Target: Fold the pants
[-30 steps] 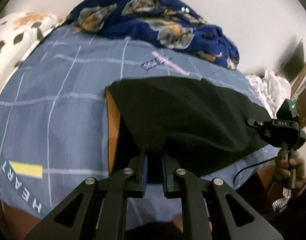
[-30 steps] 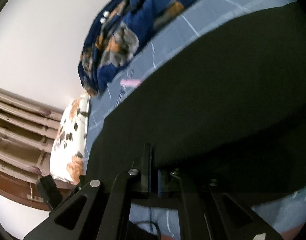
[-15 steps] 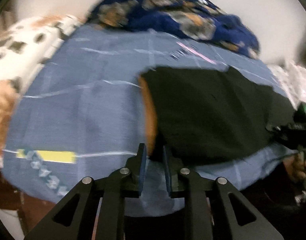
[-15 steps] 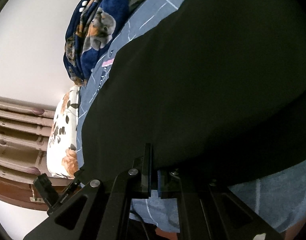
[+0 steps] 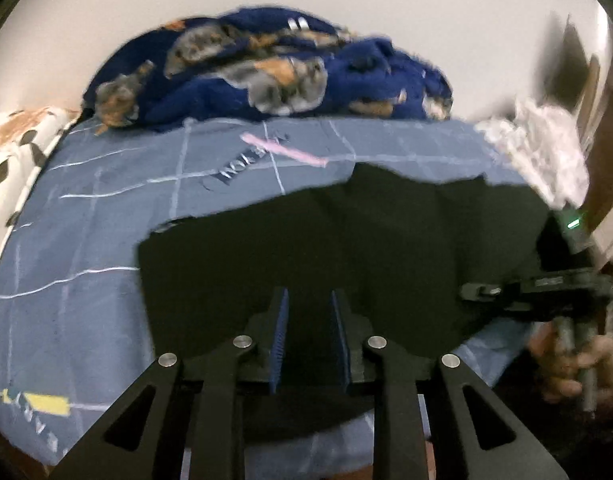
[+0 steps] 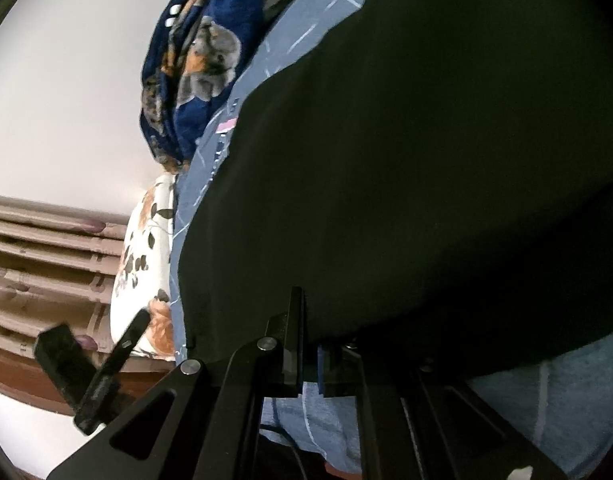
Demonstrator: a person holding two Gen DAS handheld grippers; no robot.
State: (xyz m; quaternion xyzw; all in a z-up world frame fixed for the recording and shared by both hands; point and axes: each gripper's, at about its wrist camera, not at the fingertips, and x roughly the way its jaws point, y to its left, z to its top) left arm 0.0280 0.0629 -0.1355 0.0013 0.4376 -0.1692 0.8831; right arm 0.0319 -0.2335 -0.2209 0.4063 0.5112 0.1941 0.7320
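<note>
Pants laid flat for the next fold

Pants (image 5: 346,252), black, lay on the near right part of the blue checked bedsheet (image 5: 86,240), clear of the crumpled blanket (image 5: 274,72) at the far edge, presumably for folding room. Left gripper (image 5: 308,336) hovered over the near hem, jaws opening with no cloth pinched between them. Right gripper (image 6: 310,360) was pressed together at the cloth's edge; whether it pinched fabric, I cannot tell.

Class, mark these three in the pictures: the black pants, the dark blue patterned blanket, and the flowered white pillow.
black pants (image 5: 346,248): left wrist view, middle of the flat cloth.
dark blue patterned blanket (image 5: 362,76): left wrist view, plain blue fold in the heap.
flowered white pillow (image 6: 140,264): right wrist view, its white face.
</note>
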